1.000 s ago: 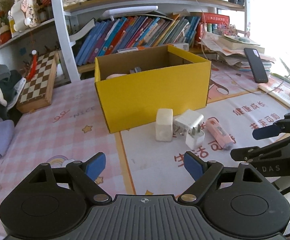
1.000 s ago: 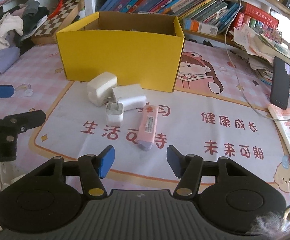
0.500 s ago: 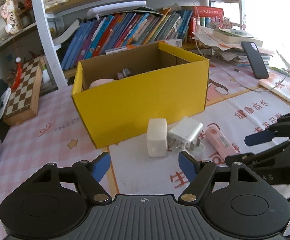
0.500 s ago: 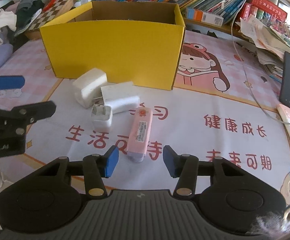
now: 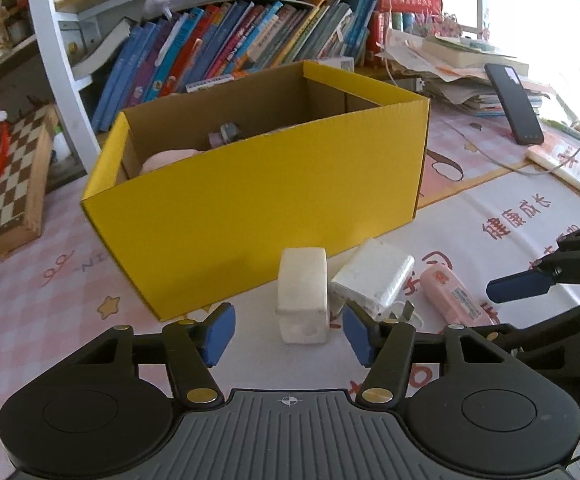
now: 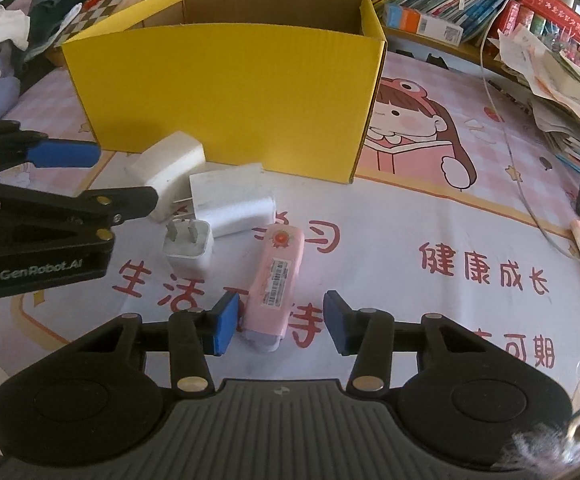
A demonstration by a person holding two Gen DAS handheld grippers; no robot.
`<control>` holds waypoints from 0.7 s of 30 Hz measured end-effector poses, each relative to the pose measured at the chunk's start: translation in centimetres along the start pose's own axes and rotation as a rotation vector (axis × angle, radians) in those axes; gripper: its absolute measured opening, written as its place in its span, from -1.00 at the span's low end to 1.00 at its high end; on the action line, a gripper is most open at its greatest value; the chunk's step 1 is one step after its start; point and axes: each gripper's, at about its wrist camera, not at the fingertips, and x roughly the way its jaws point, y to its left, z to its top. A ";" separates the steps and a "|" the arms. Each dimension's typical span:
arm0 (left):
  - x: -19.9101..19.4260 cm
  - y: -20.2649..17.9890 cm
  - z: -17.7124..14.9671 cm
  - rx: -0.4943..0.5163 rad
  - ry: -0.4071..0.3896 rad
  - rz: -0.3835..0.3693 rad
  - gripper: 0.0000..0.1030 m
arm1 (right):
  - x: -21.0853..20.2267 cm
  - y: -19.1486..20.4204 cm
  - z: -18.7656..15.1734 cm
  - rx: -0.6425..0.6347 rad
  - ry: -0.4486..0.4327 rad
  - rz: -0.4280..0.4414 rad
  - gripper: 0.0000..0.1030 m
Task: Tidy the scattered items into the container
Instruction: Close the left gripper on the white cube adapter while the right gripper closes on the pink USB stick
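An open yellow cardboard box [image 5: 265,200] [image 6: 225,92] stands on the table with a few items inside. In front of it lie a cream-white charger block [image 5: 302,294] [image 6: 169,168], a larger white adapter [image 5: 374,276] [image 6: 229,200], a small white plug [image 6: 189,246] and a pink flat device [image 5: 452,294] [image 6: 275,280]. My left gripper [image 5: 287,332] is open, its fingers on either side of the cream block's near end. My right gripper [image 6: 279,320] is open around the near end of the pink device. Each gripper shows in the other's view [image 5: 546,280] [image 6: 69,176].
A bookshelf full of books [image 5: 249,48] stands behind the box. A chessboard [image 5: 13,180] and clothes [image 6: 9,40] lie to the left. A black phone [image 5: 514,104], a white cable [image 6: 506,120] and stacked papers [image 6: 562,80] are at the right. The mat is pink with printed characters.
Both grippers have moved forward and down toward the items. The left one now straddles the cream block and the right one straddles the pink device. Nothing on the table has shifted.
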 end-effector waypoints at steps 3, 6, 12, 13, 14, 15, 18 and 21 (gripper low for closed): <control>0.7 -0.1 0.3 0.004 0.004 -0.009 0.06 | 0.3 -0.2 0.2 -0.002 0.004 0.005 -0.16; 1.4 -0.1 0.6 0.007 0.014 -0.022 -0.03 | 0.6 -0.3 0.4 -0.005 0.005 0.011 -0.19; 2.4 0.0 0.7 -0.015 0.030 -0.048 -0.18 | 0.8 -0.3 0.7 -0.018 0.003 0.018 -0.26; 2.5 0.1 0.7 -0.019 0.030 -0.053 -0.24 | 0.9 -0.3 0.7 -0.020 0.002 0.017 -0.26; 2.5 0.1 0.7 -0.021 0.029 -0.059 -0.29 | 0.9 -0.2 0.8 -0.022 0.002 0.017 -0.27; 2.6 0.1 0.8 -0.023 0.029 -0.065 -0.42 | 0.9 -0.2 0.8 -0.023 0.001 0.019 -0.30; 2.4 0.2 0.7 -0.022 0.031 -0.077 -0.52 | 0.9 -0.1 0.9 -0.027 0.001 0.037 -0.50; 1.9 0.6 0.6 -0.040 0.029 -0.089 -0.54 | 0.8 -0.2 1.0 -0.018 0.003 0.039 -0.55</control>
